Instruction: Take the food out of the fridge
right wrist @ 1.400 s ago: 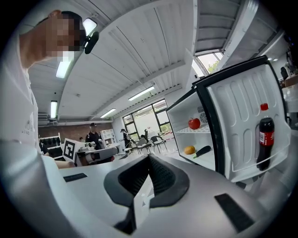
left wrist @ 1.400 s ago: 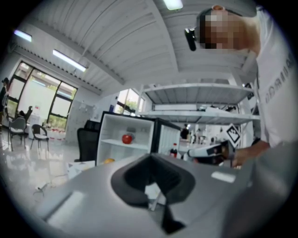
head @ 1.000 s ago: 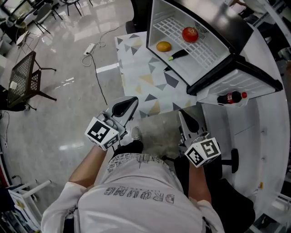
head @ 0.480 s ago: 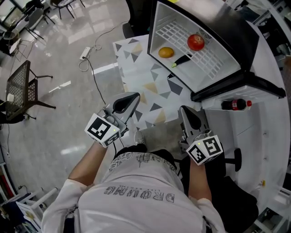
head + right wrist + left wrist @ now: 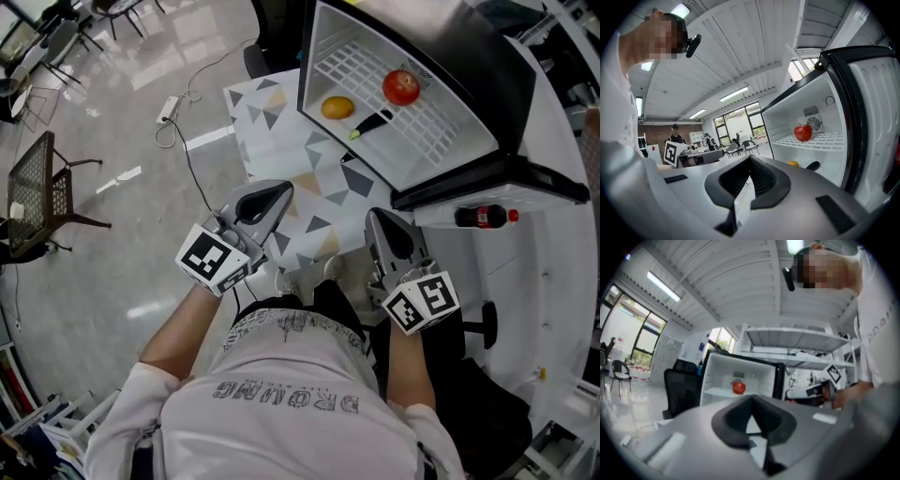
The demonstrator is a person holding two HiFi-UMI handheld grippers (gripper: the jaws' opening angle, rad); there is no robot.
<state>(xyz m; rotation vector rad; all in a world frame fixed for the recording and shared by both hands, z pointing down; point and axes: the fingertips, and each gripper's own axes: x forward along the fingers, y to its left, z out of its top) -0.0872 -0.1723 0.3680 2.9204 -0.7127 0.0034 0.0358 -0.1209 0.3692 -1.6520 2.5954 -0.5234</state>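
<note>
The fridge (image 5: 469, 131) stands open ahead of me, its white inside lit. On its wire shelf rest a red apple (image 5: 401, 86), an orange (image 5: 337, 108) and a dark item with a green tip (image 5: 373, 123). My left gripper (image 5: 281, 190) is shut and empty, well short of the fridge. My right gripper (image 5: 377, 217) is beside it, also shut and empty. The left gripper view has the apple (image 5: 738, 387) far ahead past the gripper (image 5: 751, 400). In the right gripper view the apple (image 5: 803, 132), orange (image 5: 792, 163) and dark item (image 5: 813, 165) lie beyond the gripper (image 5: 750, 160).
A cola bottle (image 5: 483, 217) lies in the fridge door's shelf (image 5: 525, 202). A patterned mat (image 5: 281, 141) covers the floor before the fridge. A power strip with cable (image 5: 169, 108) and a black mesh chair (image 5: 42, 178) are at the left.
Both grippers have moved forward toward the open fridge, still shut. The food has not moved.
</note>
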